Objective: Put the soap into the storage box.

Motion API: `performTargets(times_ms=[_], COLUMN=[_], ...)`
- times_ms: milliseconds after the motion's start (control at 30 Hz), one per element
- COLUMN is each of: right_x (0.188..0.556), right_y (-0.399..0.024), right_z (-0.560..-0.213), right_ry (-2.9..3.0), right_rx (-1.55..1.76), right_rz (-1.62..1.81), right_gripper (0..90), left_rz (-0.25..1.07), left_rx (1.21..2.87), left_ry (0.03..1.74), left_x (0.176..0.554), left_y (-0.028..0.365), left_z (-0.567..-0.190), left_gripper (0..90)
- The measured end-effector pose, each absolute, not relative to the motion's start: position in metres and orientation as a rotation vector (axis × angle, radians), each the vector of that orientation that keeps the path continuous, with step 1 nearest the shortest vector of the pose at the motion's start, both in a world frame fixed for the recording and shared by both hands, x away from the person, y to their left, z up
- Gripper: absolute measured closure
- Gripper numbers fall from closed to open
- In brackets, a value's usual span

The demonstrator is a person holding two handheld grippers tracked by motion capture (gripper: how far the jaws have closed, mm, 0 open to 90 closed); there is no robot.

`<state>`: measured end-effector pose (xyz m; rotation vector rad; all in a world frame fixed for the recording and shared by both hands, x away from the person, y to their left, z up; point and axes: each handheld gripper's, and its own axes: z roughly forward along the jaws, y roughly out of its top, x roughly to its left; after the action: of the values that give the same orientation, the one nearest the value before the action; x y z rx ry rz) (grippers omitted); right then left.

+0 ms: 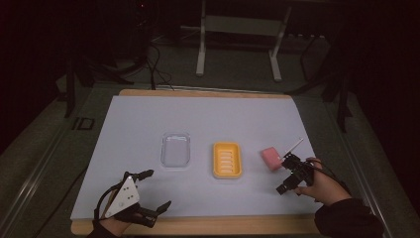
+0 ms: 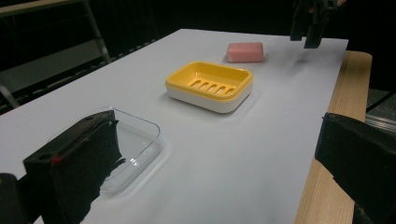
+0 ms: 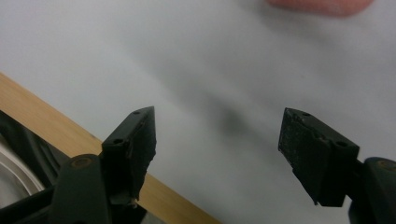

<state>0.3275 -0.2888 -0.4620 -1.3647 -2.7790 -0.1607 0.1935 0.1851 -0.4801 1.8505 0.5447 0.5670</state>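
a white sheet (image 1: 148,124) covers a wooden table (image 1: 208,225), whose bare wood shows as a strip along the near and far edges. the room around it is dark; a grey floor lies beyond the far edge, with a pale metal stand (image 1: 200,54) on two legs and some black cables (image 1: 156,69) trailing across it.

going left to right: at the near left corner, the left gripper (image 1: 157,189) lies low over the table's near edge, released, its jaws spread wide with nothing between them. in the left gripper view one jaw stands in front of the near end of a clear plastic tray (image 2: 140,140) and the other over the wooden edge. there is one clear tray, empty, left of centre. to its right, apart from it, sits one yellow soap dish (image 1: 227,159) with a slotted floor on a white base, also empty. right of that, near but not touching, lies one pink bar of soap (image 1: 271,157) flat on the sheet. just beside the soap's right end is the right gripper (image 1: 287,173), held in a hand (image 1: 324,186) with a dark sleeve. in the right gripper view its jaws are parted over bare sheet, grasping nothing, with the soap blurred at the top edge.

two grippers in all.
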Motion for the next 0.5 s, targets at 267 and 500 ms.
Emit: performTargets(times_ms=[267,500], right_x=[0.334,0.345], right_y=[-0.298,-0.306], right_z=[-0.464,-0.461], right_ry=[-2.772,-2.730], right_rx=[-1.371,-1.393], right_rz=[-0.076,-0.032], right_gripper=[22.8,26.7], left_rz=[0.566,0.566], left_rx=[1.852,1.854], left_ry=[0.544,0.544], left_x=[0.193,0.193], left_y=[0.185,0.185], left_z=[-0.480,-0.480], left_gripper=[0.6,0.6])
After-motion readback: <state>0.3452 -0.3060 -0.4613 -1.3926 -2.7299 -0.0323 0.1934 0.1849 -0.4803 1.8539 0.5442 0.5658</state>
